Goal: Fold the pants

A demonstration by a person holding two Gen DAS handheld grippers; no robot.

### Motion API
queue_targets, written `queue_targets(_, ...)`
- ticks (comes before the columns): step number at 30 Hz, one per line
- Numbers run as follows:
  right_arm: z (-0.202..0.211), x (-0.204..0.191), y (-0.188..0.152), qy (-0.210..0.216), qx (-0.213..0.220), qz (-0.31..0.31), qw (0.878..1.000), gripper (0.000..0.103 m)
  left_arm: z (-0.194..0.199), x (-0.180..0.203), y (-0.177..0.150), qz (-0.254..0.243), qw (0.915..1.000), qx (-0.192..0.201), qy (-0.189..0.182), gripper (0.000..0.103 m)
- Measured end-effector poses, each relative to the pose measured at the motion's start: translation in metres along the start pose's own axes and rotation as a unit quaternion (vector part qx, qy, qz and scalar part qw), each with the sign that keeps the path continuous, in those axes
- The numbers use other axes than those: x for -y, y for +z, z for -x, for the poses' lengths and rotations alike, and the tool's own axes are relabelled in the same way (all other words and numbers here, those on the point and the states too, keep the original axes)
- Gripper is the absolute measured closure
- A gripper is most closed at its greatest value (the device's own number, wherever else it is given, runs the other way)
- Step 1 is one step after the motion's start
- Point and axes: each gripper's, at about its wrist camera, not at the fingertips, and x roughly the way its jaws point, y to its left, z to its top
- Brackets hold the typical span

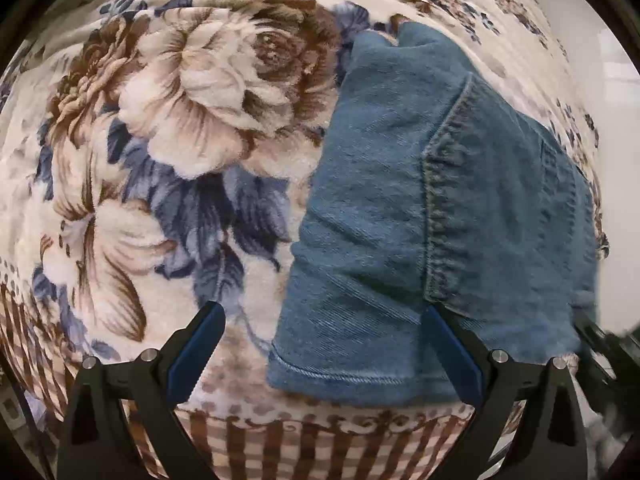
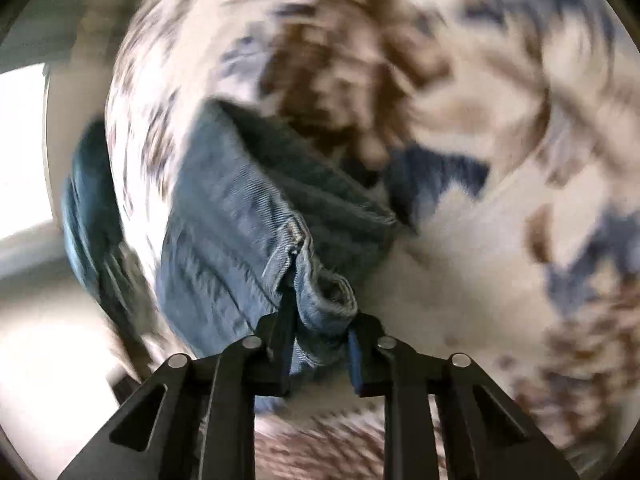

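One pants point(image 2: 240, 216) hem pinched in right tool point(image 2: 320, 320)

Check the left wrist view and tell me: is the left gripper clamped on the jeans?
No: the left gripper stands wide open above the jeans, its fingers spread apart with nothing pinched between them.

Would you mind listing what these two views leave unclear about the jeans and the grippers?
- Right wrist view: motion blur smears the blanket and most of the jeans.
- Left wrist view: the jeans run behind the left gripper; their right side blurs at the rim.
- Waistband and full length: outside both views.
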Motion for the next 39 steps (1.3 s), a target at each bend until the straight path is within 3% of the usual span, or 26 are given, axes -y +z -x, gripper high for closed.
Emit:
queue_targets(5,-0.015,0.005,0.003,-0.020,-0.039,-0.017,0.999,0.079,-0.010,-0.003,-0.002,0.001,1.0000,-0.007,0.005,0.001)
queue_targets(6,-0.030,0.013,0.008,-0.022,-0.065,-0.029,0.997,0.072,-0.011,-0.003,-0.002,0.002,0.9999,-0.007,0.008,0.001)
queue_targets(9,-0.043,0.011,0.019,-0.058,-0.067,-0.020,0.996,0.027,-0.002,-0.003,-0.005,-0.016,0.9997,0.013,0.015,0.001)
queue_targets(10,-0.035,0.002,0.023,-0.075,-0.046,0.001,0.996,0.018,0.004,-0.002,-0.004,-0.024,0.9994,0.019,0.015,0.001)
queue_targets(11,-0.029,-0.007,0.025,-0.094,-0.029,0.022,0.995,0.017,0.011,0.002,-0.004,-0.034,0.9990,0.026,0.013,0.001)
queue_targets(14,-0.013,-0.039,0.036,-0.097,0.002,0.098,0.991,0.017,0.019,0.013,0.001,-0.058,0.9974,0.040,0.015,0.001)
queue_targets(17,-0.021,-0.066,0.054,-0.063,-0.016,0.130,0.989,0.017,0.009,0.020,0.009,-0.071,0.9966,0.036,0.022,0.001)
queue_targets(19,-0.027,-0.058,0.059,-0.044,-0.035,0.137,0.989,0.019,-0.002,0.018,0.014,-0.063,0.9975,0.027,0.019,0.001)
queue_targets(20,-0.039,-0.057,0.063,-0.049,-0.053,0.146,0.987,0.032,-0.008,0.016,0.016,-0.056,0.9981,0.022,0.014,0.001)
queue_targets(21,-0.050,-0.059,0.067,-0.067,-0.063,0.148,0.985,0.066,-0.011,0.015,0.016,-0.051,0.9985,0.020,0.010,0.000)
queue_targets(24,-0.059,-0.056,0.067,-0.079,-0.073,0.144,0.984,0.076,-0.023,0.010,0.018,-0.050,0.9986,0.014,0.006,0.000)
queue_targets(26,-0.055,-0.052,0.065,-0.099,-0.072,0.149,0.981,0.076,-0.030,0.010,0.018,-0.058,0.9983,0.012,0.000,0.000)
queue_targets(28,-0.063,-0.022,0.062,-0.102,-0.097,0.119,0.983,0.066,-0.030,0.010,0.017,-0.064,0.9979,0.008,0.008,0.000)
queue_targets(31,-0.064,-0.022,0.065,-0.080,-0.114,0.122,0.983,0.053,-0.019,0.022,0.024,-0.081,0.9961,0.023,0.027,0.000)
queue_targets(32,-0.059,-0.024,0.067,-0.077,-0.113,0.131,0.982,0.041,-0.009,0.023,0.026,-0.082,0.9956,0.037,0.026,0.000)
queue_targets(34,-0.045,-0.036,0.074,-0.049,-0.098,0.151,0.982,0.020,0.006,0.022,0.031,-0.076,0.9955,0.056,0.005,0.000)
queue_targets(37,-0.041,-0.043,0.086,-0.009,-0.099,0.164,0.982,0.006,0.017,0.014,0.049,-0.061,0.9934,0.077,-0.060,0.000)
queue_targets(39,-0.057,-0.046,0.098,-0.004,-0.121,0.175,0.977,0.003,0.011,0.014,0.058,-0.056,0.9918,0.078,-0.085,0.000)
